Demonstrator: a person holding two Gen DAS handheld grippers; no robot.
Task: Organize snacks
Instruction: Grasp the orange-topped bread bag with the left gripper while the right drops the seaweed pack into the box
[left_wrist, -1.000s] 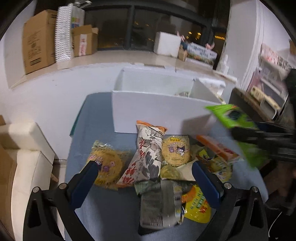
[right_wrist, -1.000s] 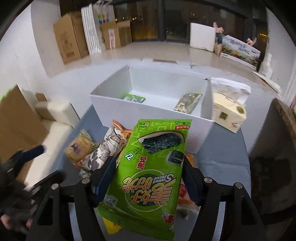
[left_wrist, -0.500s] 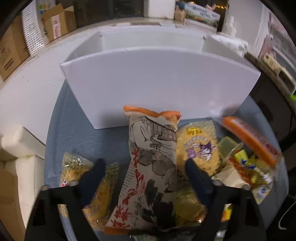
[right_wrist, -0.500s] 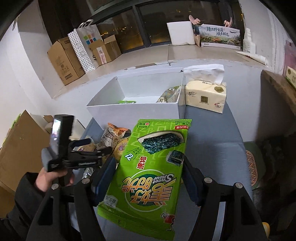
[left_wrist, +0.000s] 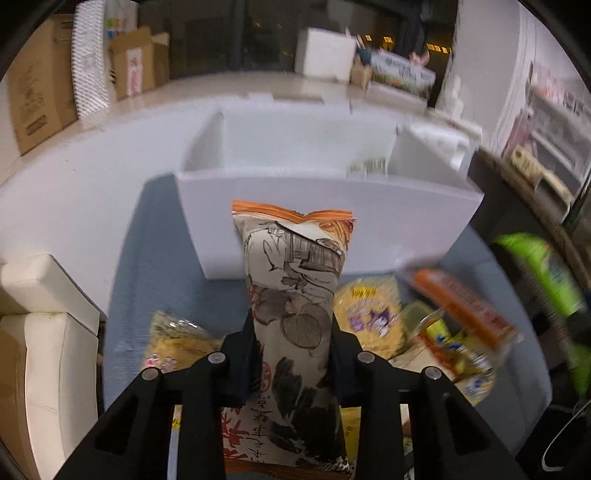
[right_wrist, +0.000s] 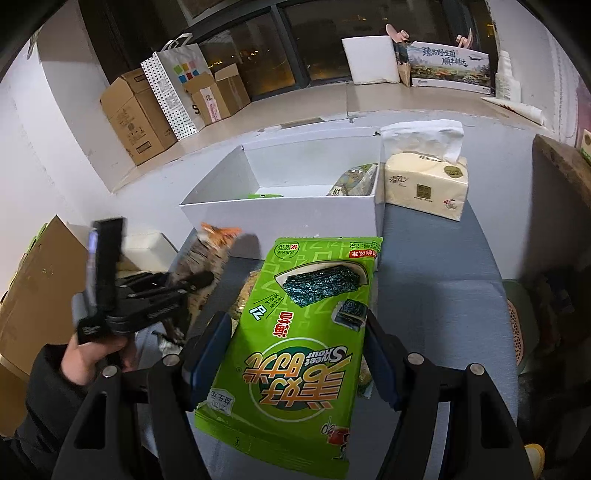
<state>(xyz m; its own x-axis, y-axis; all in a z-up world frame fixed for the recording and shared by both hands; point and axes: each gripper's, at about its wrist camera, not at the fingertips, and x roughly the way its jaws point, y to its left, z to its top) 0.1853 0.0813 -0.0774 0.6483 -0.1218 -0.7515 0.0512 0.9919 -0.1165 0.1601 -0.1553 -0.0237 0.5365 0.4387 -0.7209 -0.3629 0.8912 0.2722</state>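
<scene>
My left gripper (left_wrist: 293, 350) is shut on a tall ink-drawing snack bag with an orange top (left_wrist: 295, 295) and holds it upright above the snack pile, in front of the white box (left_wrist: 325, 225). The left gripper also shows in the right wrist view (right_wrist: 192, 282). My right gripper (right_wrist: 291, 354) is shut on a green seaweed packet (right_wrist: 295, 332), held above the blue table to the right of the pile. The white box (right_wrist: 280, 218) holds a green packet and a patterned bag.
Several snacks lie on the blue table (left_wrist: 147, 258): yellow round packs (left_wrist: 369, 317), an orange bar (left_wrist: 461, 306). A tissue pack (right_wrist: 424, 181) stands right of the box. White cushions (left_wrist: 44, 332) sit left. Cardboard boxes (right_wrist: 136, 118) line the far ledge.
My left gripper closed on the ink-drawing bag and lifted it off the pile. The right gripper kept the green packet and shifted a little.
</scene>
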